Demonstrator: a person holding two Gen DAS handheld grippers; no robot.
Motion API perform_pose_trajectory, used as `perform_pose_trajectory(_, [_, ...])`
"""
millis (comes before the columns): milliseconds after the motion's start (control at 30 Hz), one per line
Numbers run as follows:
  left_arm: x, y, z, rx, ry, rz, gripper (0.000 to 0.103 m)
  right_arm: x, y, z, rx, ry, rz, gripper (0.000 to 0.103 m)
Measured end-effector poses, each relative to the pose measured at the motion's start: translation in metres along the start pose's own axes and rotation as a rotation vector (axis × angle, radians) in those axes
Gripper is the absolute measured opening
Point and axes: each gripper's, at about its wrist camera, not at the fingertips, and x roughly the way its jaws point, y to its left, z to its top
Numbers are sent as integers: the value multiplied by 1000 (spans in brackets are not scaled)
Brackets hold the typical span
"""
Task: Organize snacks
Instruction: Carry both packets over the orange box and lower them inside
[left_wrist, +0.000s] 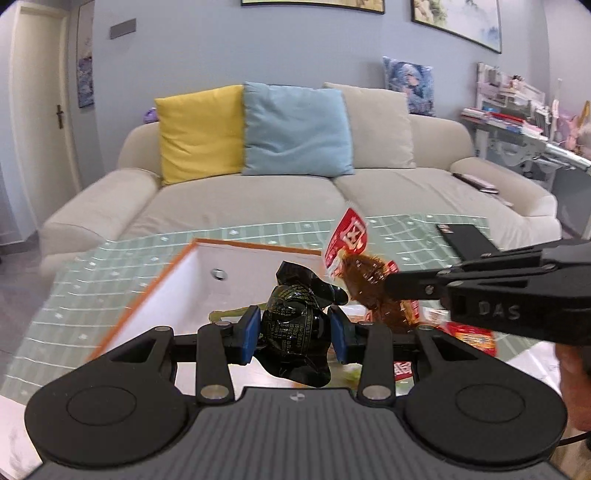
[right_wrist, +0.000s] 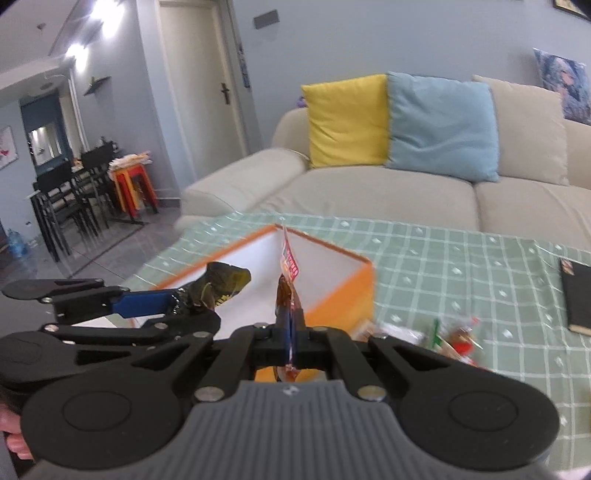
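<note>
Snack pile (right_wrist: 439, 338) clearer in the right view.

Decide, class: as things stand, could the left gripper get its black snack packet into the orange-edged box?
Probably yes. The left gripper holds the black snack packet clear of the table, with the open orange-edged box right ahead. The right gripper, carrying a red snack packet, hangs beside, not across, that path.

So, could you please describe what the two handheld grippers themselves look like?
Both are matte black plastic. The left gripper has two linkage arms with silver pivot bolts, round discs at either side, a ribbed grey housing and blue pads on its fingers. The right gripper has the same build; "DAS" is embossed on its side, seen in the left wrist view.
</note>
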Motion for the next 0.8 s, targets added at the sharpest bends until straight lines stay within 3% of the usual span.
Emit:
perform_pose_trajectory(167, [7,29,13,4,43,31,44,17,26,25,-26,-12,42,0])
perform_pose_trajectory(367, [33,57,16,-2,158,28,44,51,47,42,9,38,85,0])
perform_pose_trajectory(800, [99,90,-2,59,416,-20,44,142,48,33,113,294,96,0])
